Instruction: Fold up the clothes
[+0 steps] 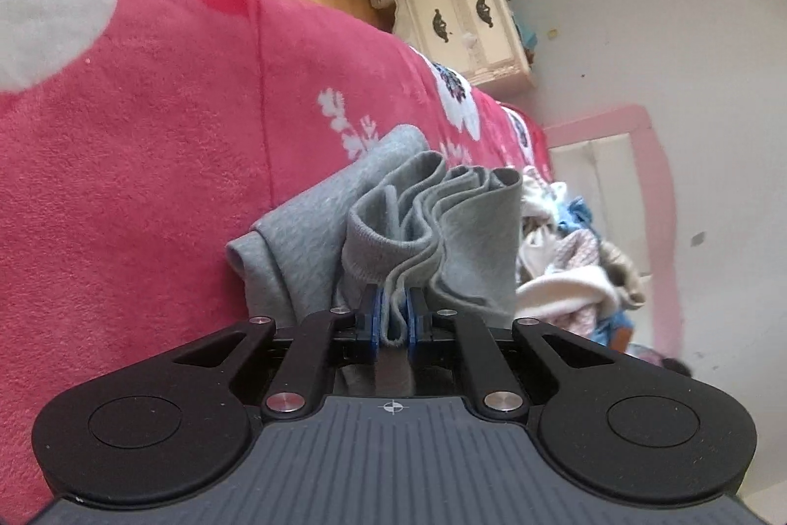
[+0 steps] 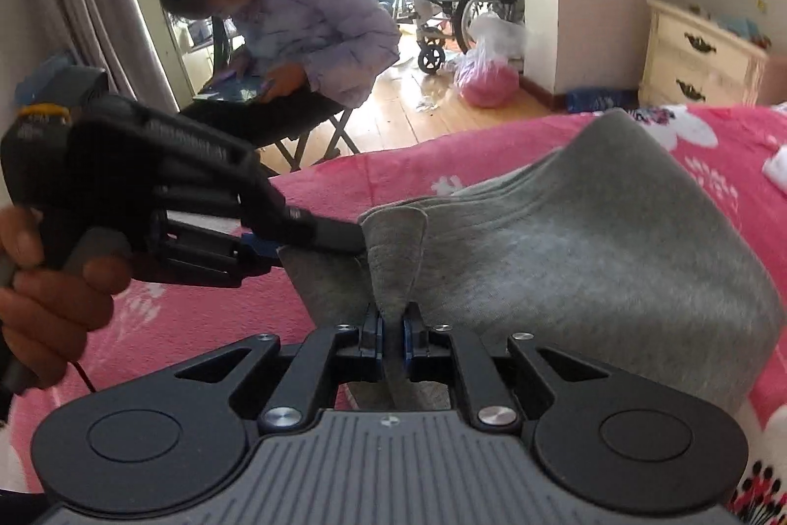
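Note:
A grey knit garment (image 1: 442, 239) lies bunched in several folds on a pink flowered blanket (image 1: 147, 180). My left gripper (image 1: 393, 318) is shut on a hemmed edge of it, the cloth pinched between the blue pads. In the right wrist view the same grey garment (image 2: 565, 259) rises off the blanket (image 2: 393, 170) as a broad sheet. My right gripper (image 2: 392, 338) is shut on a folded corner of it. The left gripper (image 2: 344, 237), held by a hand (image 2: 44, 303), bites the garment's edge just above and left of the right one.
A cream bedside cabinet (image 1: 467, 18) stands beyond the bed, by a white wall. A heap of mixed clothes (image 1: 570, 259) lies at the bed's far end. A seated person (image 2: 295, 33) in a lilac jacket, a wheelchair (image 2: 472, 3) and a pink bag (image 2: 487, 82) occupy the wooden floor.

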